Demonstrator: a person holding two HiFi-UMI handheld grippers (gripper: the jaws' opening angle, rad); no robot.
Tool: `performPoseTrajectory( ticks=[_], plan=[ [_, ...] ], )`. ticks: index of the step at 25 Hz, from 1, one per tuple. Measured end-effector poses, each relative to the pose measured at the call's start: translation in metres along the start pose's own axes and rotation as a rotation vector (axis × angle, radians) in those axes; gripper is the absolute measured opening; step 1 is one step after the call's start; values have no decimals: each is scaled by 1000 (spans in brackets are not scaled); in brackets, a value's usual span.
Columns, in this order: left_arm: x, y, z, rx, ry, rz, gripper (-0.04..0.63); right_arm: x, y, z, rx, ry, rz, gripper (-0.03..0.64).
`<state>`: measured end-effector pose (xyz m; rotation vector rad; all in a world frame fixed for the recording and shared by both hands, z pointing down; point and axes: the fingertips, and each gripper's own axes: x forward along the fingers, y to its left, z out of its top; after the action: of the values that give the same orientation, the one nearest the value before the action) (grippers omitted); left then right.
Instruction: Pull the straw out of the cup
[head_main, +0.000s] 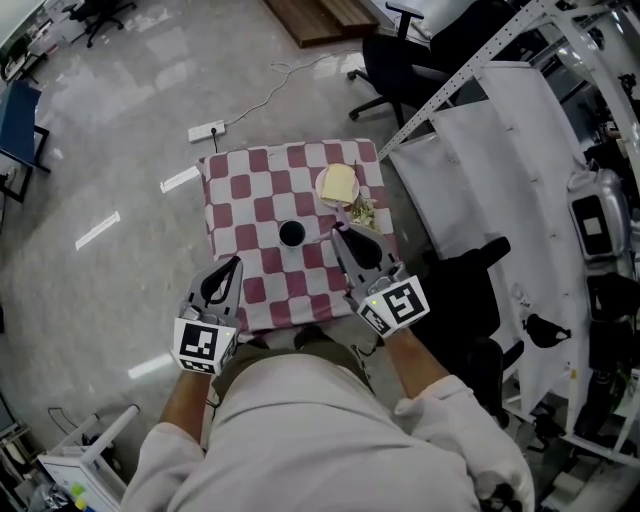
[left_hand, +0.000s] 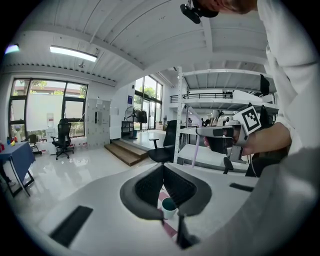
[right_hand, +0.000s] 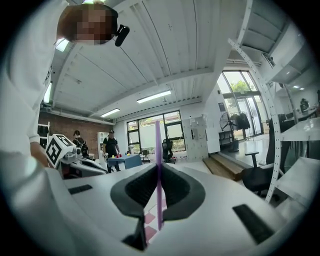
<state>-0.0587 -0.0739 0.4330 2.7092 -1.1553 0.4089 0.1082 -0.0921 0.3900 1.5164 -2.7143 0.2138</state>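
A small white cup (head_main: 291, 233) with a dark inside stands near the middle of the red-and-white checked table (head_main: 245, 195). In the left gripper view the cup (left_hand: 169, 207) shows just below and past the jaws. My right gripper (head_main: 338, 232) is lifted above the table to the cup's right, shut on a thin purple straw (right_hand: 158, 175) that stands upright between its pads. From the left gripper view, the straw (left_hand: 196, 148) hangs from the right gripper (left_hand: 198, 132), clear of the cup. My left gripper (head_main: 238, 260) hovers near the table's front left, its jaws shut on nothing.
A pale yellow plate (head_main: 338, 184) lies at the table's back right with small scraps (head_main: 360, 210) beside it. A black office chair (head_main: 400, 60) and white metal racks (head_main: 500, 130) stand to the right. A power strip (head_main: 207, 131) lies on the floor behind the table.
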Motion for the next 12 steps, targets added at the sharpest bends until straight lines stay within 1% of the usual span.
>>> performPoseTrajectory(
  ticks=[6,12],
  plan=[
    [2,-3,1,4,1,-8,3,-19,-10,1,35,-6,-37,26],
    [3,-8,2,8,1,-14,3,-28,-15,-2,51,-5,-51,26]
  ],
)
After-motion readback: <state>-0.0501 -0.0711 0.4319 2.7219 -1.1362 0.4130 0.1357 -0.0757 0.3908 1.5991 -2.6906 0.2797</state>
